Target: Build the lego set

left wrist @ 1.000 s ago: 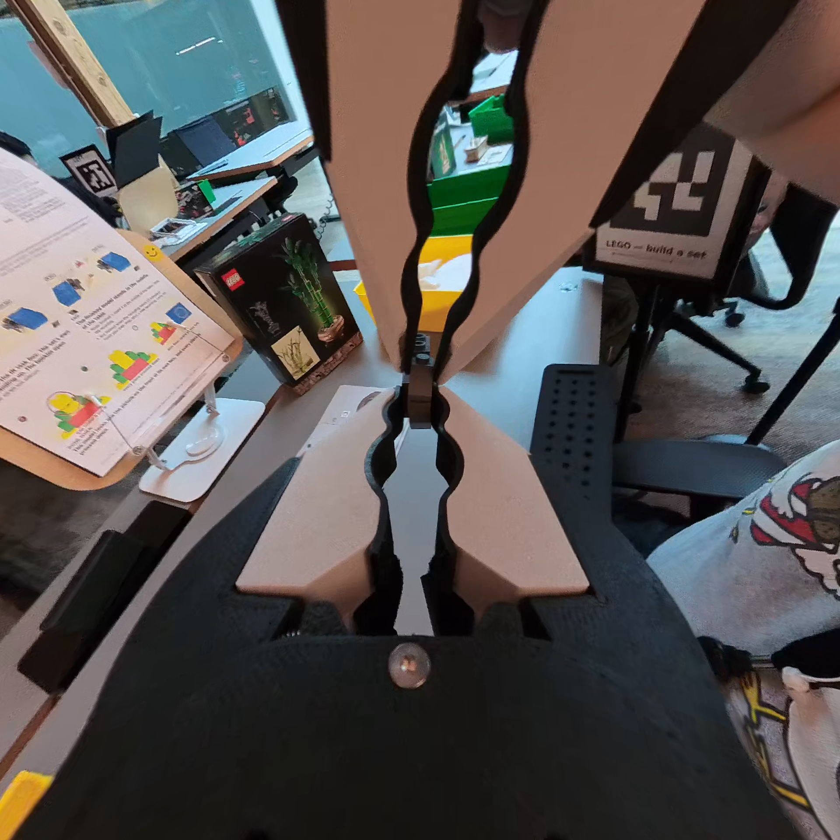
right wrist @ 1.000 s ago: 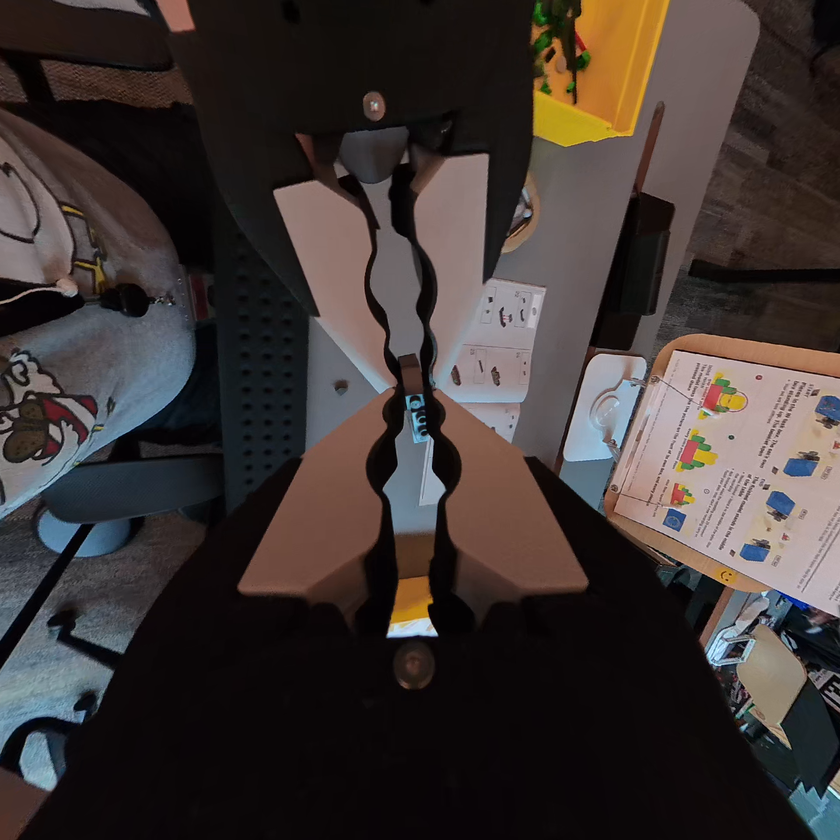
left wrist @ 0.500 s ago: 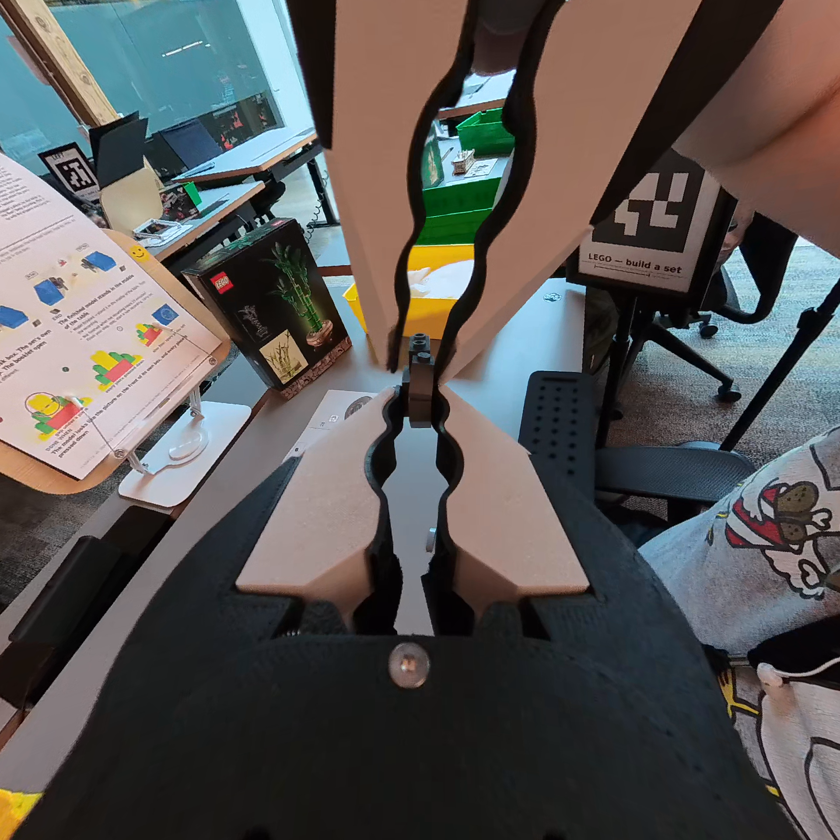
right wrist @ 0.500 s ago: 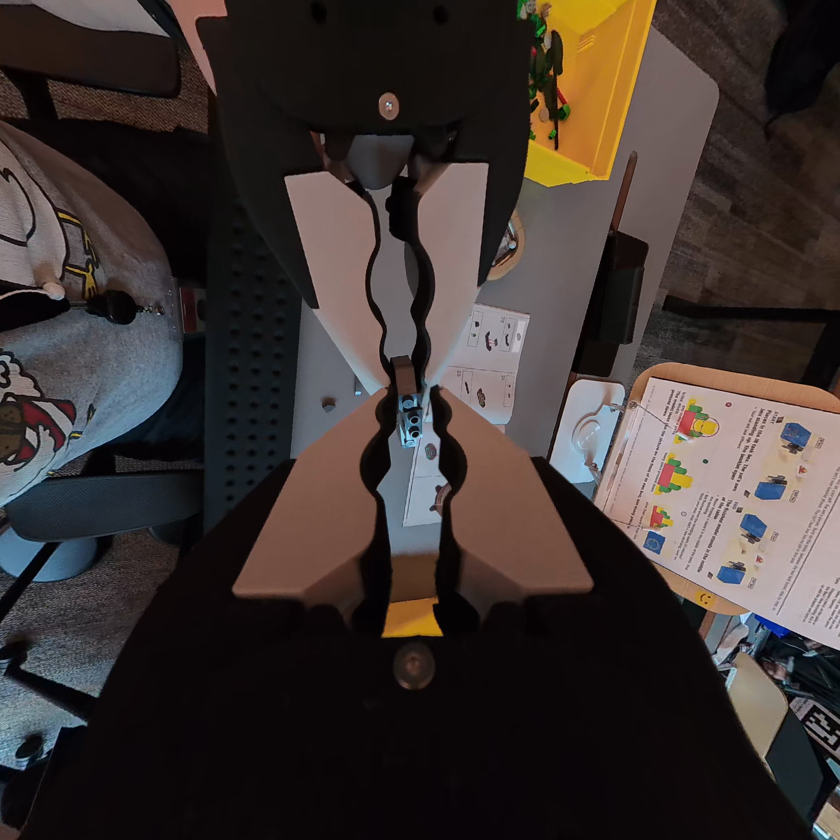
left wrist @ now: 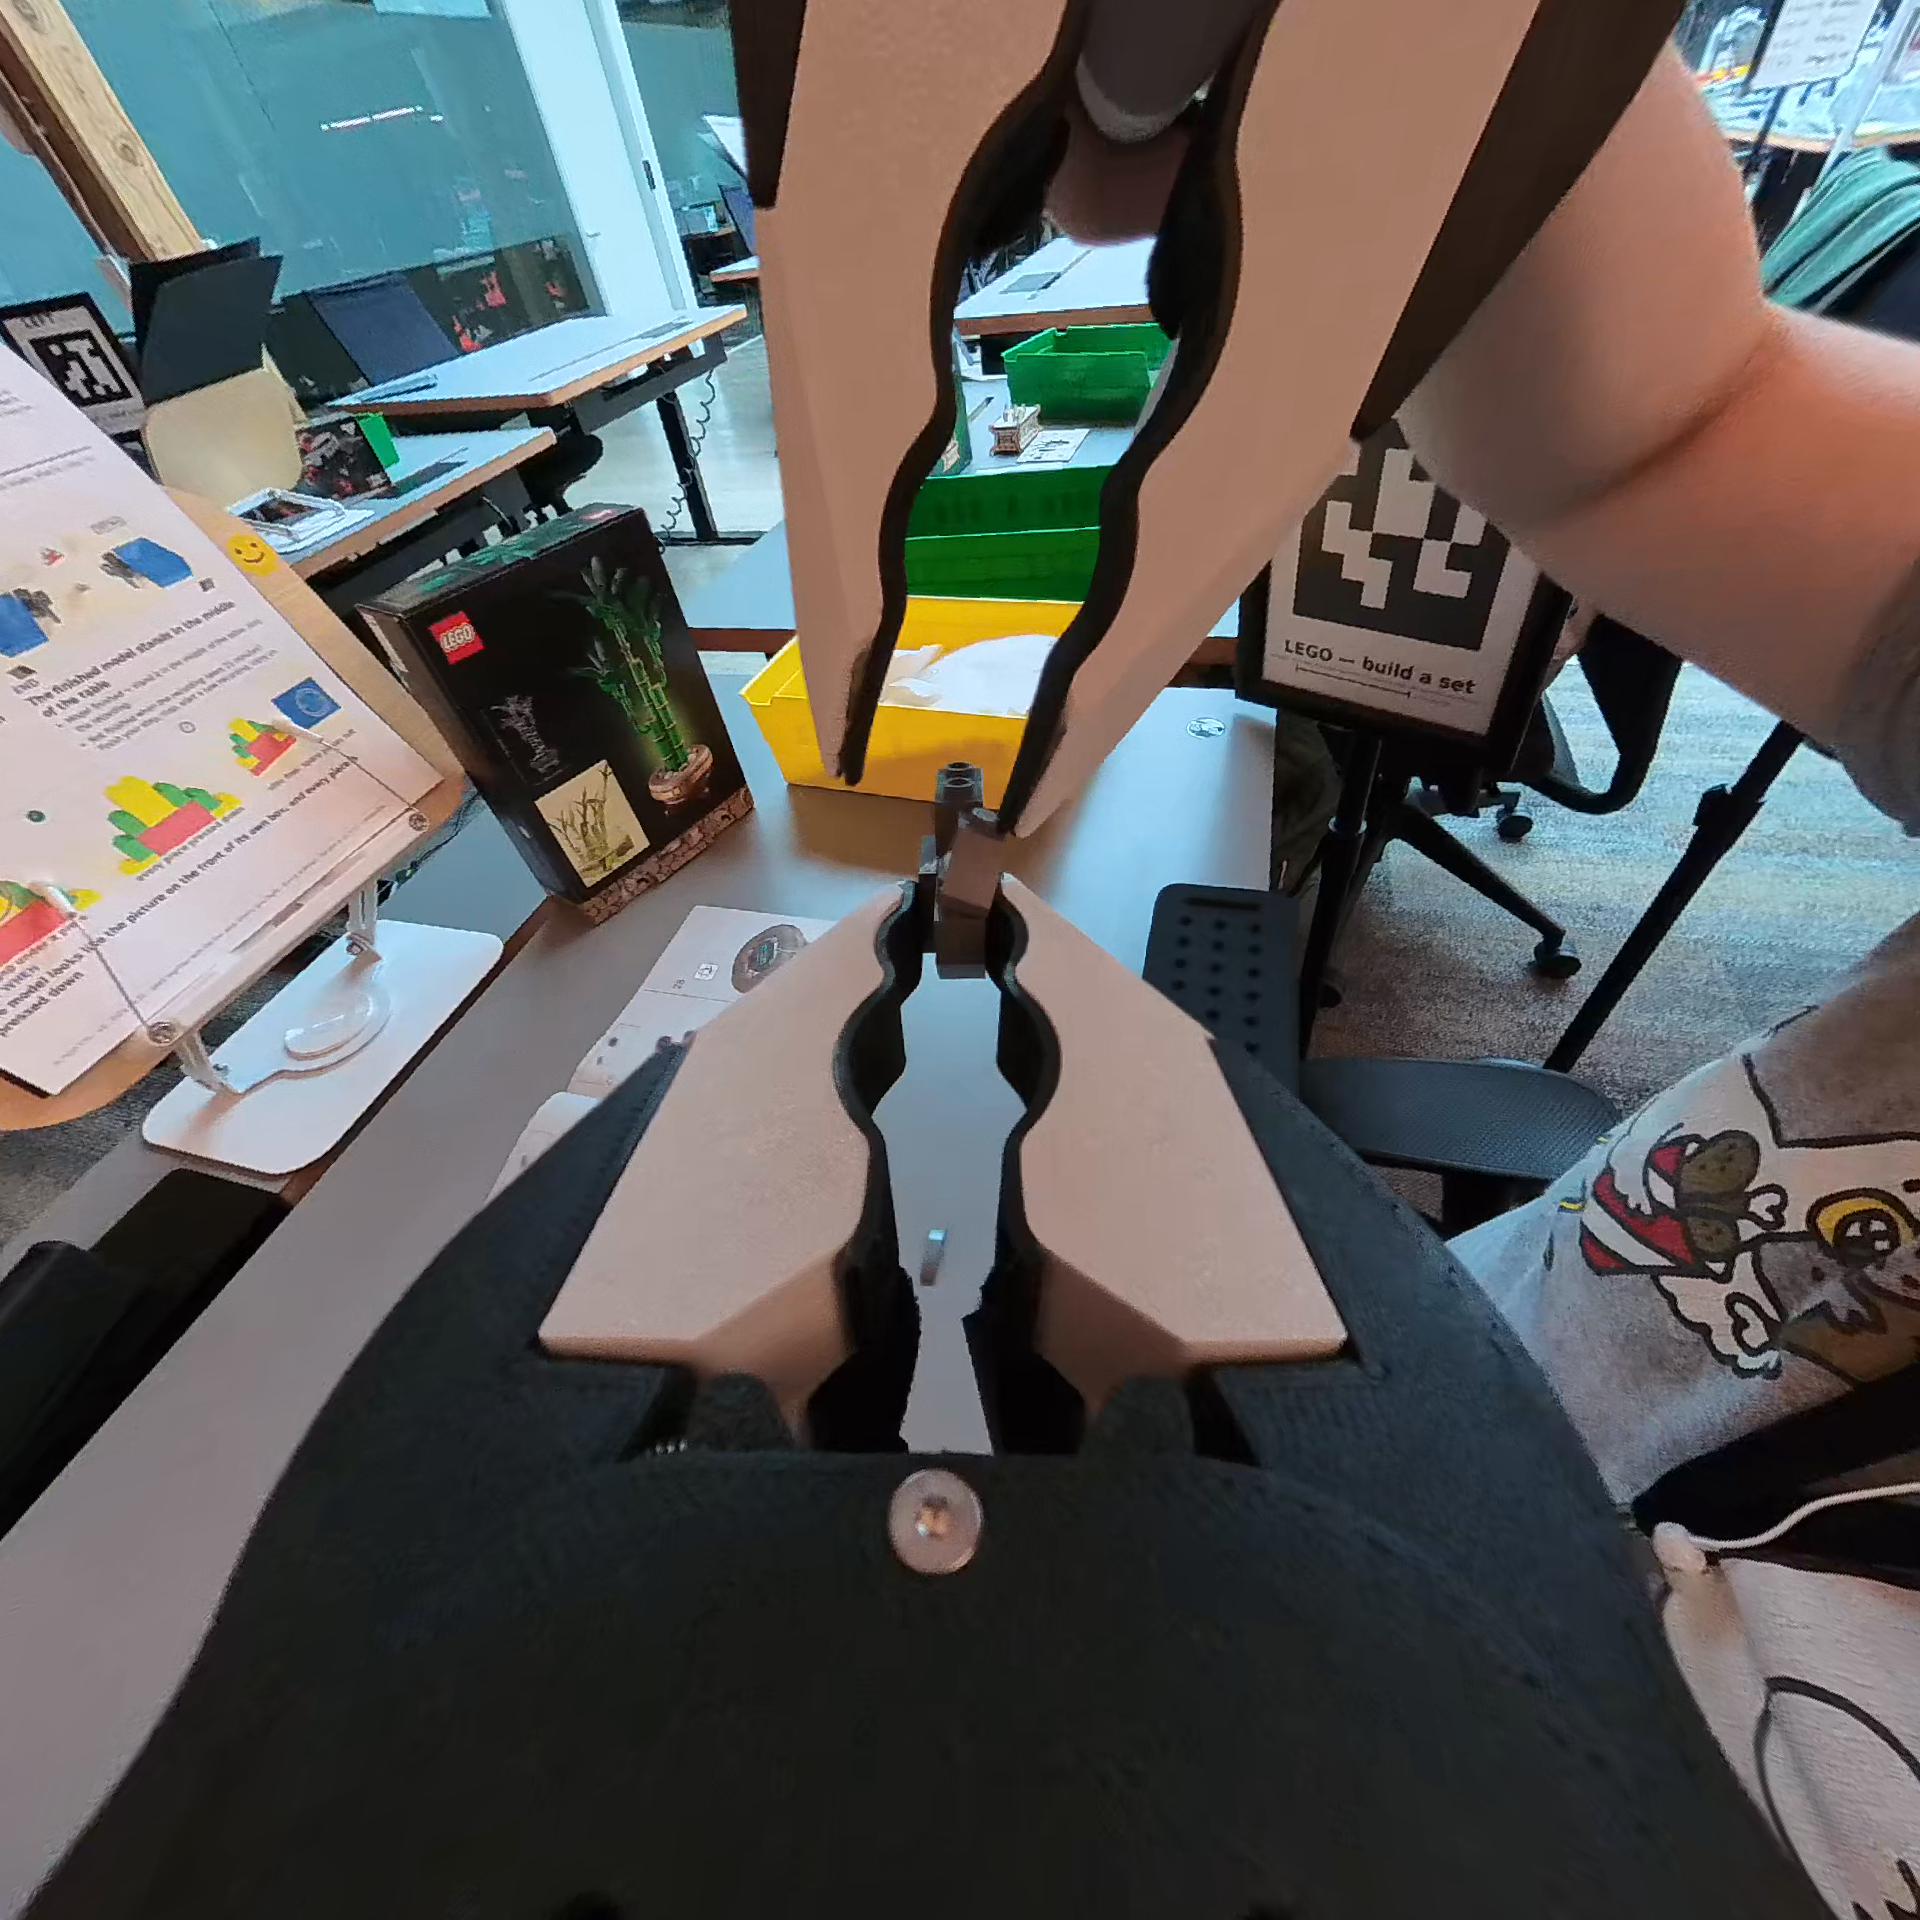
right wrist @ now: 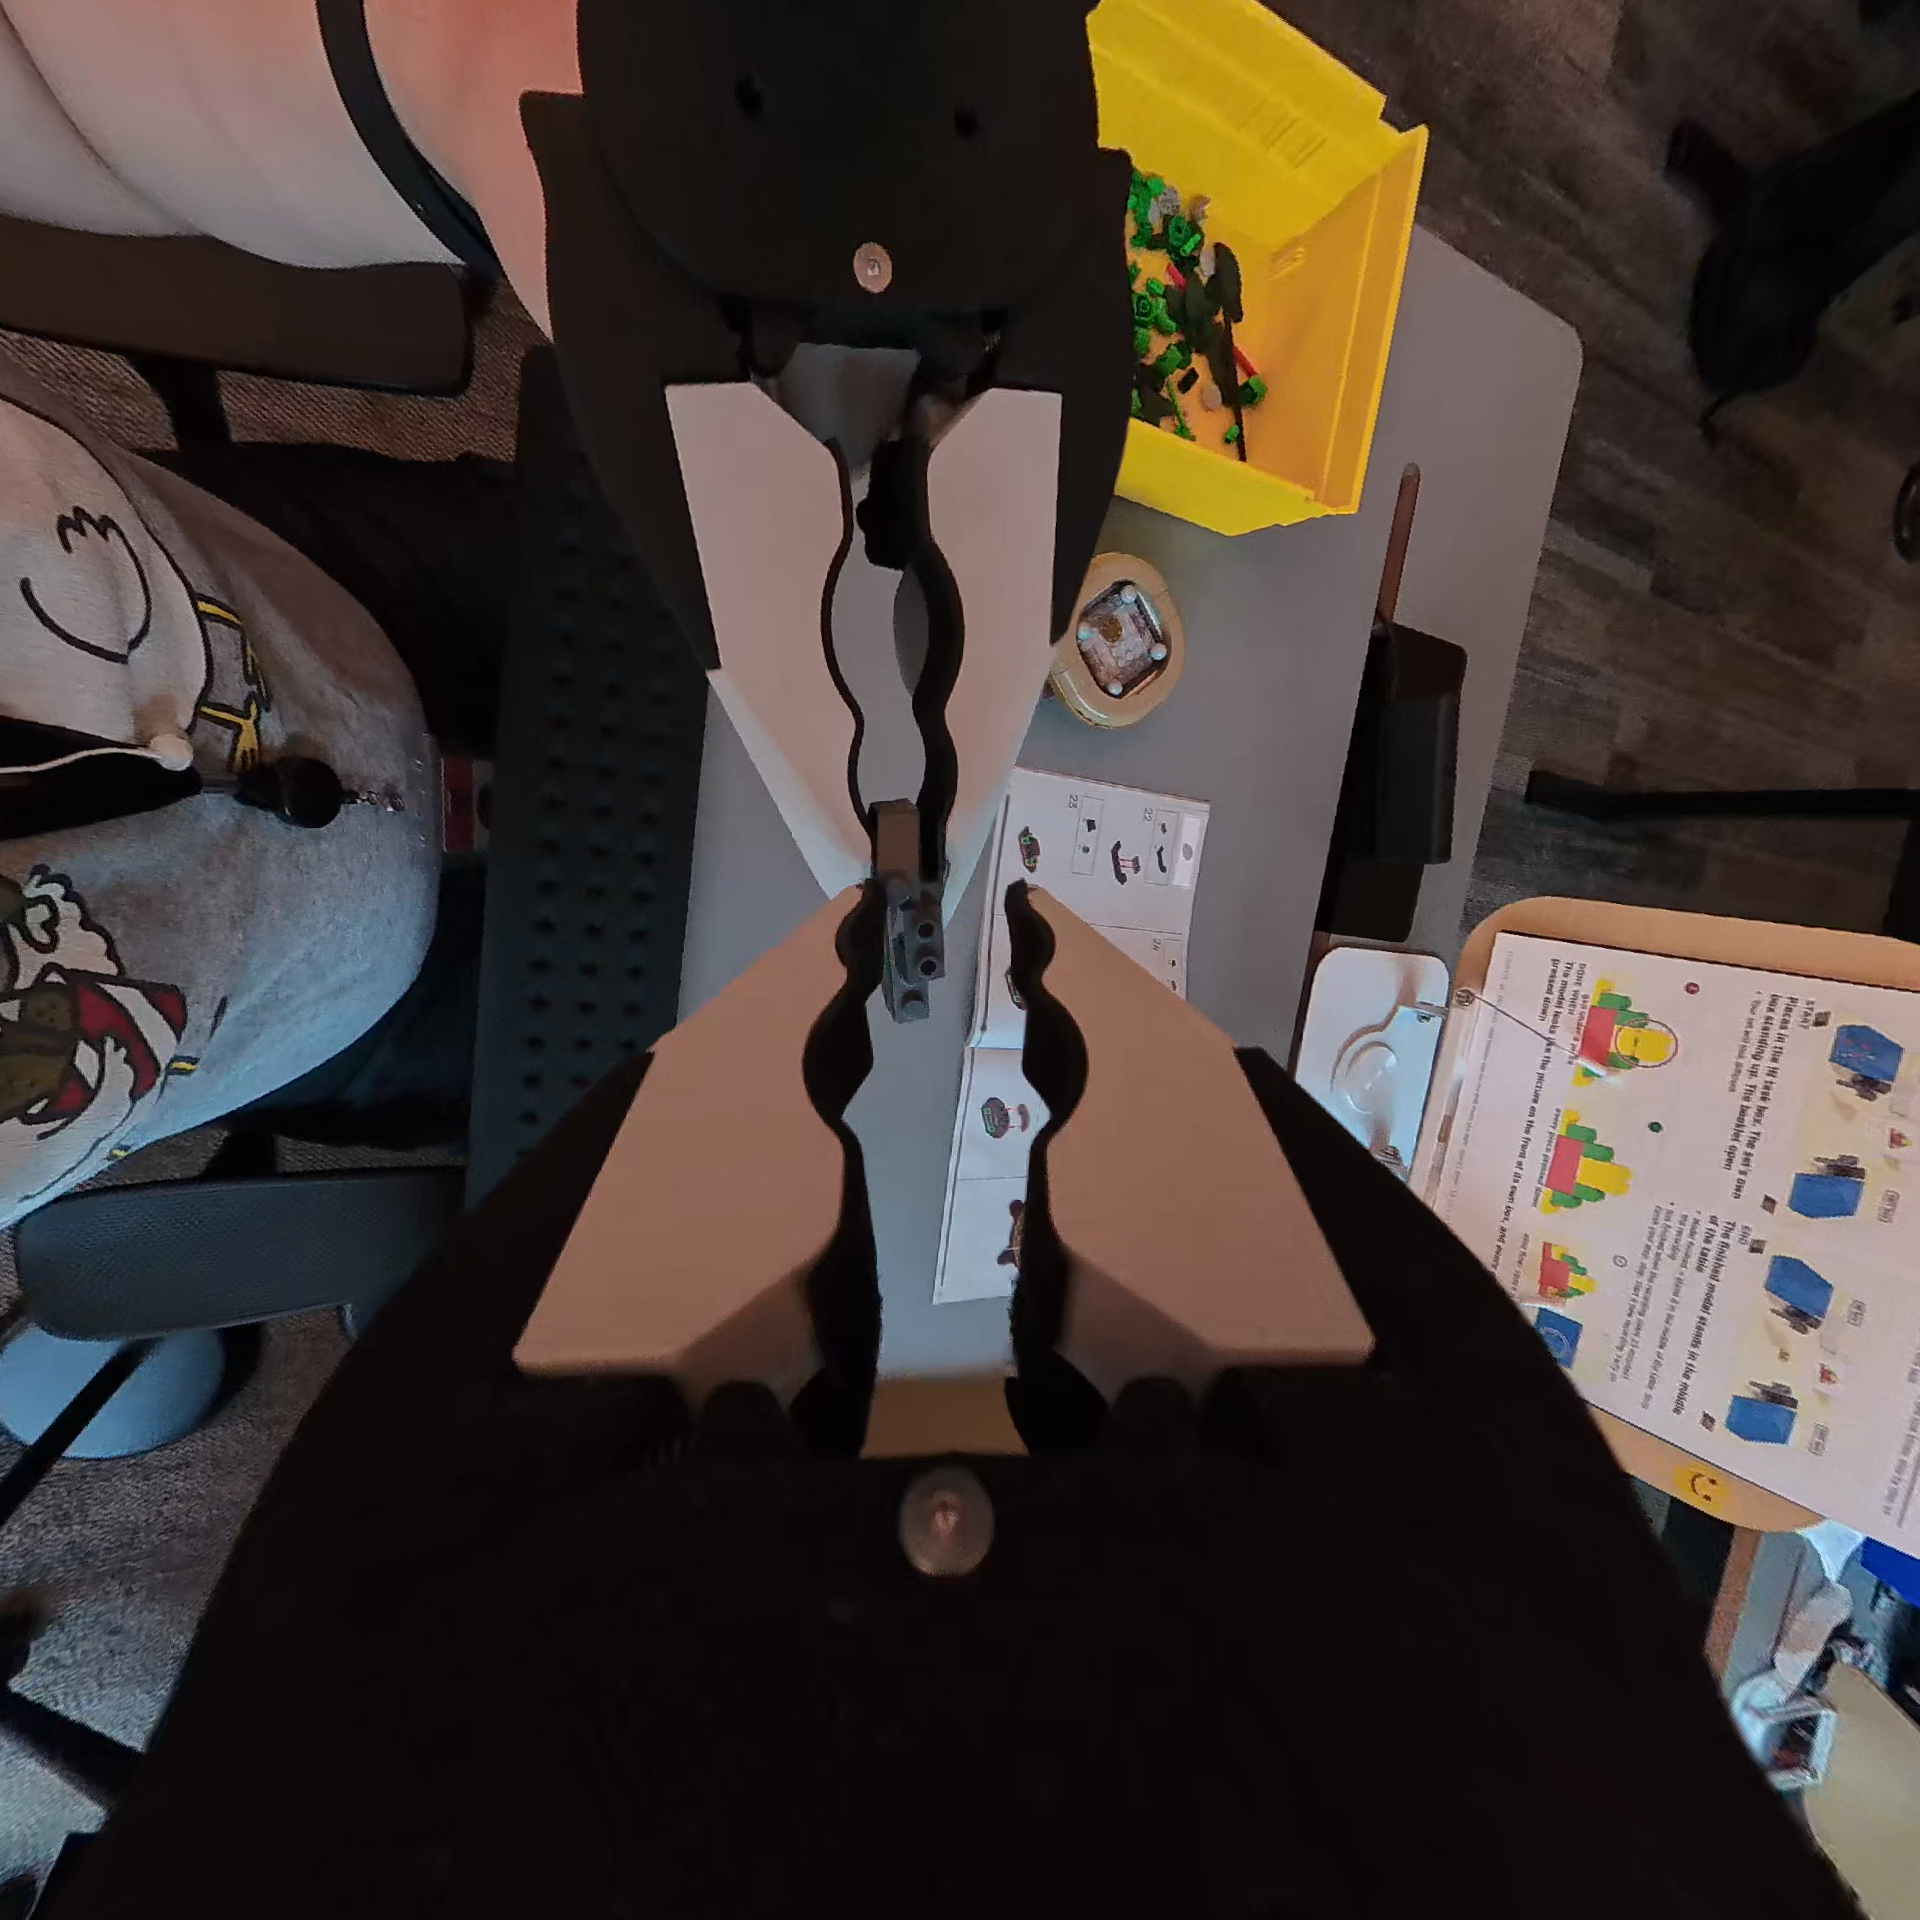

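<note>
Left gripper (left wrist: 954,914): jaws are clenched on a small dark grey Lego assembly (left wrist: 961,873), which is gripped at the fingertips above the table.
Right gripper (right wrist: 935,914): jaws are spread apart and nothing is grasped; one fingertip is seen touching or just beside the upper part of the assembly, the other is kept clear of it.
Lego assembly: a brown-grey block is held between the left fingertips, and a dark grey studded piece is seen attached to it, projecting toward the right gripper; it is held in the air between the two grippers.
Table (right wrist: 1299,675): grey, with everything below carried on it.
Yellow bin (right wrist: 1278,312): set at the far end of the table, with green and dark loose pieces inside.
Partly built round tan model (right wrist: 1117,644): placed on the table near the yellow bin.
Instruction booklet (right wrist: 1101,883): laid open near the middle of the table, beneath the grippers.
Lego set box (left wrist: 561,707): stood upright near the table's left edge, a bamboo plant pictured on it.
Instruction sheet (left wrist: 156,748): clipped to a tilted wooden board on a white stand beside the table's left edge.
</note>
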Available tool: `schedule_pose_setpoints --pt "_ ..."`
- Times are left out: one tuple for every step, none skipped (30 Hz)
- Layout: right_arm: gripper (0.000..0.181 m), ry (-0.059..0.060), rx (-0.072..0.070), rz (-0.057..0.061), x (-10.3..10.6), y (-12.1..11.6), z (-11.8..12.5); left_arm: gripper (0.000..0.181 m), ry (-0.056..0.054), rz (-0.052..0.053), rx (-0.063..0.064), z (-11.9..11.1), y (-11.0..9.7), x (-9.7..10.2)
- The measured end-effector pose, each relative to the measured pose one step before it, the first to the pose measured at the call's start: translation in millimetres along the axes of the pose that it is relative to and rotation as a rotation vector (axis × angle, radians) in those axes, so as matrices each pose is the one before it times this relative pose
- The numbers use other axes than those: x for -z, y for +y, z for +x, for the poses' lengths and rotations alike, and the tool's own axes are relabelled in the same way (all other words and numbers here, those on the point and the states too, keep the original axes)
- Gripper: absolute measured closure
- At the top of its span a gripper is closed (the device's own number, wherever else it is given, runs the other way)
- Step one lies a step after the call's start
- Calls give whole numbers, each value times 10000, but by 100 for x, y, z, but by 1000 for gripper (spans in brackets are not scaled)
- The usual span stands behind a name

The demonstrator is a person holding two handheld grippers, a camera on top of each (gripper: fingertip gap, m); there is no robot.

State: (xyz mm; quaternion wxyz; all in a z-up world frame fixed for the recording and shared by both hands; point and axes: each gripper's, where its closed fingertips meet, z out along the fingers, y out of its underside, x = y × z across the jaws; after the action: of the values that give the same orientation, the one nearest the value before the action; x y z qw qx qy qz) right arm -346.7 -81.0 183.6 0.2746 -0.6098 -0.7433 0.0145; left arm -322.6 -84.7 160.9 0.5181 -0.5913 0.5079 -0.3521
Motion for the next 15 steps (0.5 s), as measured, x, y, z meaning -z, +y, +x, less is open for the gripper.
schedule_pose_setpoints --pt "158 -32 -9 14 13 133 12 172 25 17 52 -25 25 -70" --pt "157 13 8 -9 83 168 49 172 24 24 32 0 -12 -36" --pt "156 81 3 31 190 136 127 172 6 28 19 -8 -38 16" --pt "155 7 -5 117 301 84 -29 172 -37 40 4 -71 -55 61" --pt "155 -30 -34 252 407 12 -144 172 -33 57 -9 -63 -87 118" --pt "154 -11 -57 417 447 -50 -142 172 -11 73 0 -28 -121 151" --pt "154 10 -152 574 427 -60 -73 172 -2 96 16 -16 -135 180" --pt "153 16 -302 677 312 -24 24 172 23 117 30 19 -158 204" --pt "152 -71 -392 734 157 60 -64 172 42 115 44 53 -153 182" --pt "152 -78 -445 768 -5 119 -53 172 57 97 51 67 -145 163" --pt "150 -18 -409 747 -111 167 70 172 82 71 53 102 -112 108" --pt "148 -85 -364 736 -195 184 -25 172 97 53 63 103 -105 65" --pt "145 -129 -339 592 -225 325 -55 172 100 41 74 110 -128 6" --pt "143 -93 -284 496 -234 365 68 172 108 33 79 103 -133 -31" --pt "143 -87 -251 489 -214 306 150 172 121 27 83 136 -144 -83"
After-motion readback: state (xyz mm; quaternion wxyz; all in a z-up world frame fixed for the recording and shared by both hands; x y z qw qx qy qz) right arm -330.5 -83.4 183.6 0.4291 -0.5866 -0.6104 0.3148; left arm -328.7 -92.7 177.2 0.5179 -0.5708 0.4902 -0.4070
